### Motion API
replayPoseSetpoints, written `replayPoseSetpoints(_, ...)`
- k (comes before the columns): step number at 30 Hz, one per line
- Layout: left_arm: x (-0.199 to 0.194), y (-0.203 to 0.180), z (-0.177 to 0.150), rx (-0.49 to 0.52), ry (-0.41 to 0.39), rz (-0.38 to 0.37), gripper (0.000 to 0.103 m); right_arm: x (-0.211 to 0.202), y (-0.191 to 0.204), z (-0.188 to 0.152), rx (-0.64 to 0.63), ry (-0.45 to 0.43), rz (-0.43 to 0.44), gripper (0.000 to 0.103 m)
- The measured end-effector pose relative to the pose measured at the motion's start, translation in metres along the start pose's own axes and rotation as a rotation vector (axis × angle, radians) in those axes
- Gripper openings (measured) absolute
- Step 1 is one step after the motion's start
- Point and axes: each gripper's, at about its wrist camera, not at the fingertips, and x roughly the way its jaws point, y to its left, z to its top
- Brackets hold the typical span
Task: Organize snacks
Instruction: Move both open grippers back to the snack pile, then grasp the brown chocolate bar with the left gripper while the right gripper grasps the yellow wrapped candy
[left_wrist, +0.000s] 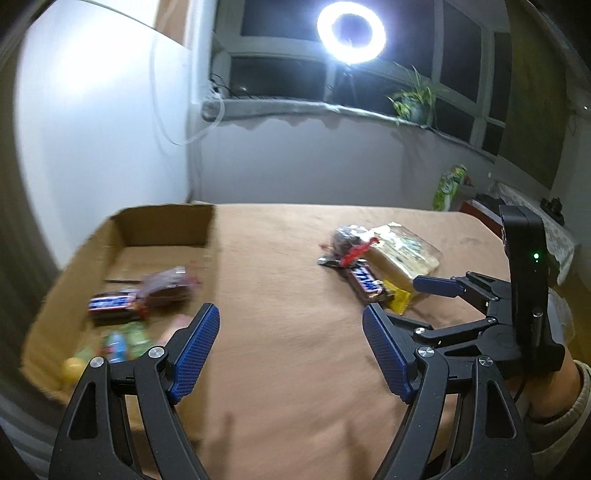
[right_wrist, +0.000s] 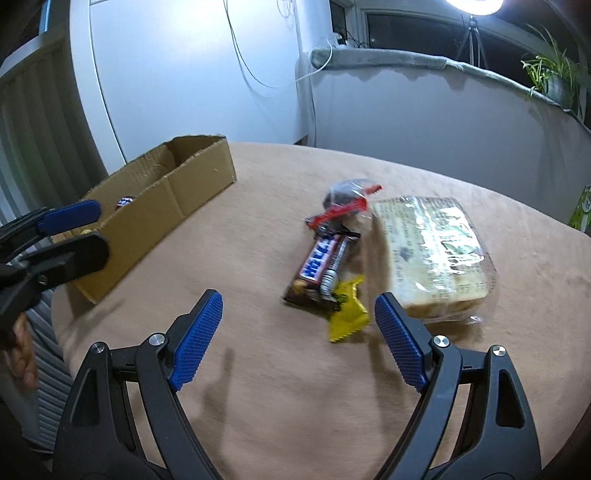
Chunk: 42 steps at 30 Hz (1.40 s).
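The right tongs stand wide open over the tan table and hold nothing. The landmark here is the snack bar, a brown wrapper with blue lettering that lies flat on the table. It sits just beyond the gap between the two blue pads, slightly toward the right one, and neither pad touches it. A yellow wrapper lies against the bar's near end, the closest thing to the right tongs. At the bar's far end is a small clear bag with a red strip and dark contents. Just right of the bar lies a wrapped pale block, whose near corner is close to the right pad.

The left tongs are also spread wide and empty, hovering over bare table well to the left of the bar. In the left wrist view the right tongs show from the side, one pad next to the yellow wrapper.

Far left of the bar stands an open cardboard box on the table's edge. Inside the box, blurred, lie a second bar, a dark reddish packet, some green and blue wrappers and a yellow ball. These sit to the left of the left tongs, apart from them.
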Motion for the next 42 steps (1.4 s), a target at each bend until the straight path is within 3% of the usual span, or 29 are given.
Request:
replayPoseSetpoints(3,0.021,-0.012,0.005,0.002,0.028,-0.036,0.08,0.001,-0.008,0.001,-0.027,0.02,0.008,0.087)
replayPoseSetpoints(9,0.062,-0.027,0.015,-0.033,0.106,-0.082,0.08,-0.003,-0.012,0.002,-0.096,0.041,0.038,0.071)
replayPoseSetpoints(14,0.085,-0.029,0.02,-0.073,0.152,-0.101,0.08,0.002,0.003,0.0,-0.157,0.064,0.071,0.069)
replayPoseSetpoints(18,0.097,-0.03,0.022,-0.096,0.176,-0.113,0.08,0.013,-0.001,-0.004,-0.164,0.078,0.02,0.063)
replayPoseSetpoints(24,0.12,-0.043,0.026,-0.062,0.228,-0.157,0.079,0.017,-0.02,-0.002,-0.136,0.087,0.014,0.063)
replayPoseSetpoints(26,0.129,-0.045,0.027,-0.065,0.245,-0.182,0.071,0.018,-0.022,-0.002,-0.133,0.095,0.021,0.061)
replayPoseSetpoints(27,0.133,-0.047,0.026,-0.062,0.256,-0.198,0.059,0.021,-0.023,-0.002,-0.133,0.105,0.021,0.054)
replayPoseSetpoints(28,0.136,-0.049,0.024,-0.054,0.271,-0.203,0.053,0.024,-0.024,-0.002,-0.132,0.121,0.023,0.043)
replayPoseSetpoints(30,0.136,-0.052,0.022,-0.036,0.262,-0.198,0.046,0.027,-0.026,-0.003,-0.127,0.131,0.03,0.036)
replayPoseSetpoints(31,0.135,-0.052,0.022,-0.034,0.261,-0.206,0.044,0.027,-0.026,-0.003,-0.132,0.13,0.036,0.026)
replayPoseSetpoints(32,0.135,-0.051,0.021,-0.036,0.262,-0.223,0.034,0.027,-0.025,-0.004,-0.136,0.131,0.041,0.023)
replayPoseSetpoints(37,0.125,-0.047,0.017,-0.032,0.252,-0.26,0.031,0.023,-0.022,-0.006,-0.149,0.129,0.044,0.012)
replayPoseSetpoints(42,0.111,-0.04,0.014,-0.054,0.225,-0.271,0.028,0.013,-0.024,-0.012,-0.13,0.123,0.032,0.012)
